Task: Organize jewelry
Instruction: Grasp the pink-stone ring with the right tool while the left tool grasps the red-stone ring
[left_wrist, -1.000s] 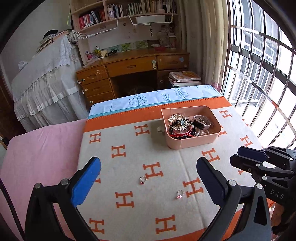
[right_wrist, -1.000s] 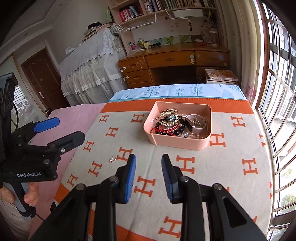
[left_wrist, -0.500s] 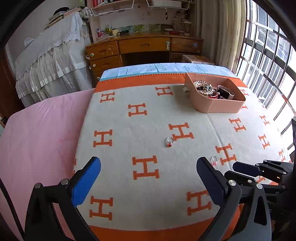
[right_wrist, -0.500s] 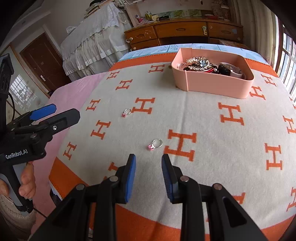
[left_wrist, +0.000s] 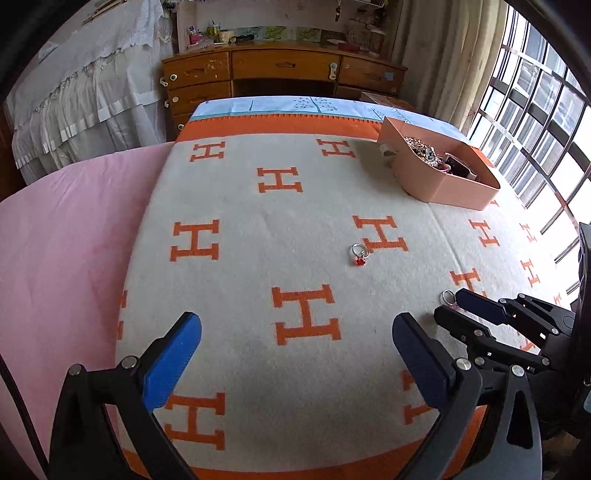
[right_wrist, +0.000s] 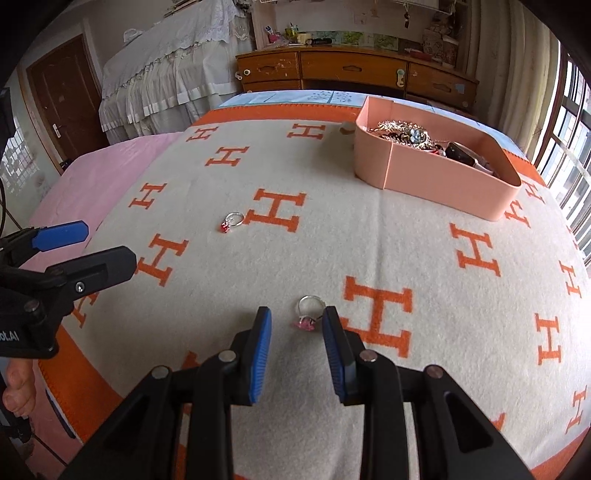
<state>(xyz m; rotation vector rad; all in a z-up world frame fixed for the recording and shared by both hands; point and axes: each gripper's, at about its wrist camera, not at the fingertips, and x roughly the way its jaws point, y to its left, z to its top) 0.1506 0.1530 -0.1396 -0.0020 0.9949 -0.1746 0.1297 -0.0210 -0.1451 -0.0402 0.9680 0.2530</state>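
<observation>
Left wrist view: the left gripper (left_wrist: 295, 339) hovered above the cream blanket (left_wrist: 258, 280) with orange H marks, its blue fingers spread wide with nothing between them. Ahead of it and to the right, a silver ring with a red stone (left_wrist: 359, 254) lay flat on the blanket. Farther right, the right gripper (left_wrist: 448, 308) reached in low, its tips just beside a ring with a pink stone (left_wrist: 449, 298). At the far right stood the pink tray (left_wrist: 458, 190), heaped with jewelry.

In the right wrist view, the left gripper (right_wrist: 74, 247) sat at the left edge, the red ring (right_wrist: 232, 220) lay mid-blanket, and the pink ring (right_wrist: 309, 314) rested between the right gripper's (right_wrist: 296, 325) parted fingers, seemingly not yet pinched. The tray (right_wrist: 436, 181) stood well apart, beyond and to the right.
</observation>
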